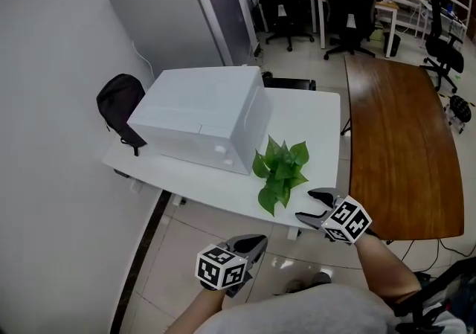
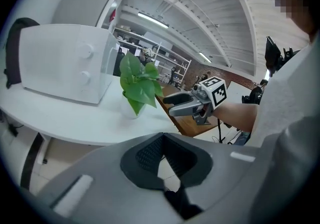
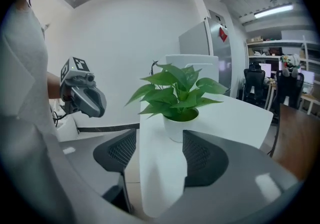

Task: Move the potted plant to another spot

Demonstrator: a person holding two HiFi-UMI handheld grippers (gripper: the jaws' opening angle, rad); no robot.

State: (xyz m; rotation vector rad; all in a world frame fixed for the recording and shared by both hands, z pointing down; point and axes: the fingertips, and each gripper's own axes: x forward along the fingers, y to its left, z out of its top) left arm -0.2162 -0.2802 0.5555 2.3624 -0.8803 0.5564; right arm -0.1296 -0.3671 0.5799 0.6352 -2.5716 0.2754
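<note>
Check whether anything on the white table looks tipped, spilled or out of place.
Nothing stands out. The potted plant stands upright near the front edge of the white table, with no soil showing around its pot. The white microwave sits flat beside it.

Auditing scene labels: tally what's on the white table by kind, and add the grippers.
White box-shaped microwave oven: 1
Green leafy potted plant in a white pot: 1
Grey two-jaw grippers: 2, left gripper and right gripper
Total: 4
</note>
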